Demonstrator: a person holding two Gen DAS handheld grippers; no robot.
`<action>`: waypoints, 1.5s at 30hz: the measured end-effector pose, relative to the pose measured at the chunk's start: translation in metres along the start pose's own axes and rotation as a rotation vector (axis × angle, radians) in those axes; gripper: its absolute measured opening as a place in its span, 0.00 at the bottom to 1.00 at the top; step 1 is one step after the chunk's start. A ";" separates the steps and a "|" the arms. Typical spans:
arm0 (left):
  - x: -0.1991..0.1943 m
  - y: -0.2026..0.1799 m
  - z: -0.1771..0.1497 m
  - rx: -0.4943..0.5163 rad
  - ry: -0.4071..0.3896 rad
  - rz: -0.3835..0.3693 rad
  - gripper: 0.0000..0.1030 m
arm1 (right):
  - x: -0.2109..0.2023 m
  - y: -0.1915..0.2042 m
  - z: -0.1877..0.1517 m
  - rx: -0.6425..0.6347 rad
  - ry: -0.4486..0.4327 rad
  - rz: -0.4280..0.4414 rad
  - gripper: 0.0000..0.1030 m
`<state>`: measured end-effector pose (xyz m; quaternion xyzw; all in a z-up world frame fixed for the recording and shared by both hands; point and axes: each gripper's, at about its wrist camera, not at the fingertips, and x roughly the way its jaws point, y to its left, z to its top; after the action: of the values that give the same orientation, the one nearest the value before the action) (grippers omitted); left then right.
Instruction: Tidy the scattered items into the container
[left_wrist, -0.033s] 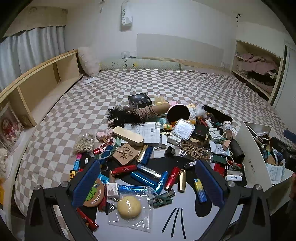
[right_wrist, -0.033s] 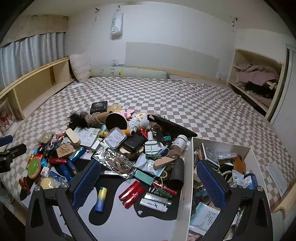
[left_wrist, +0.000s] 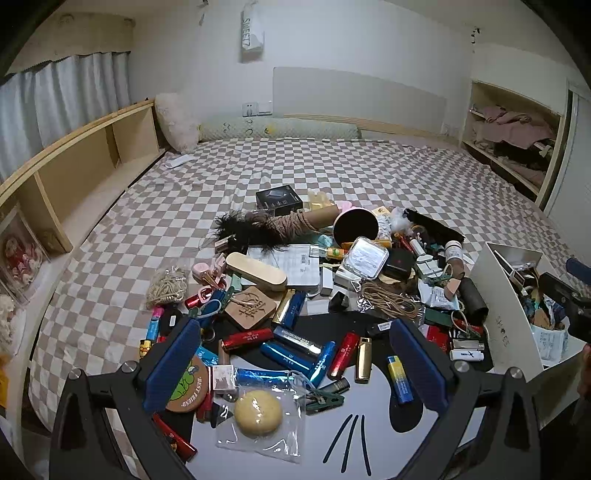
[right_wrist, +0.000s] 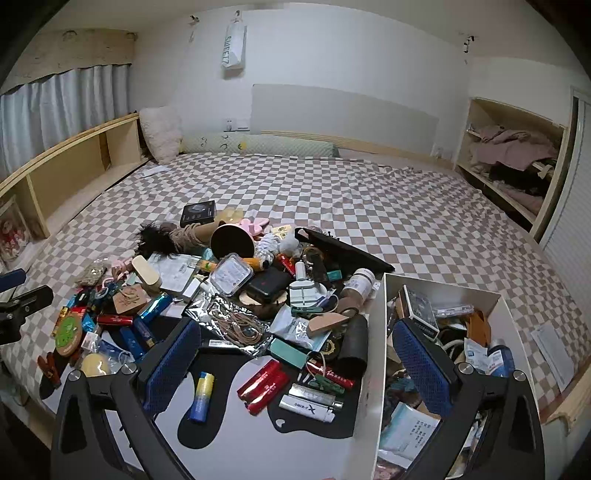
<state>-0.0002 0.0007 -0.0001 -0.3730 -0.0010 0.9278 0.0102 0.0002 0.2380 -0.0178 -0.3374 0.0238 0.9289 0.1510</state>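
— While both tools hover, what lies in front of them?

— A heap of scattered items (left_wrist: 332, 288) covers a white-and-black mat at the foot of a checked bed (left_wrist: 332, 173). To its right stands the white container (right_wrist: 373, 354), already holding a jumble of packets and boxes. Much clutter sits outside it.

— And the grippers?

— The left hand-held gripper (left_wrist: 295, 365) is spread wide, holding nothing. Between its fingers lie blue and red lighters (left_wrist: 295, 350), with a bagged yellow sponge (left_wrist: 258, 411) just below. The right hand-held gripper (right_wrist: 295, 365) is spread too and empty. Its right finger hangs over the container, its left over the mat.

— Which is nearer what?

— The right one is nearer the container. A blue-and-yellow lighter (right_wrist: 202, 396) lies between its fingers toward the left one, long axis pointing roughly away from it.

— Do the views differ?

— Only the right view looks down into the container. Only the left shows the rope bundle (left_wrist: 167, 282) clearly.
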 end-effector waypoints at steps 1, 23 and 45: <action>0.000 -0.001 0.000 0.003 -0.002 0.001 1.00 | 0.000 0.001 0.000 -0.001 -0.001 -0.002 1.00; 0.002 -0.002 -0.002 0.022 -0.001 -0.004 1.00 | 0.000 0.002 -0.001 0.010 0.005 -0.008 1.00; 0.002 -0.007 -0.003 0.028 0.012 -0.013 1.00 | 0.001 0.007 -0.002 0.000 0.005 -0.017 1.00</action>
<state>0.0006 0.0072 -0.0033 -0.3786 0.0098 0.9253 0.0216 -0.0008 0.2315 -0.0203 -0.3401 0.0214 0.9266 0.1588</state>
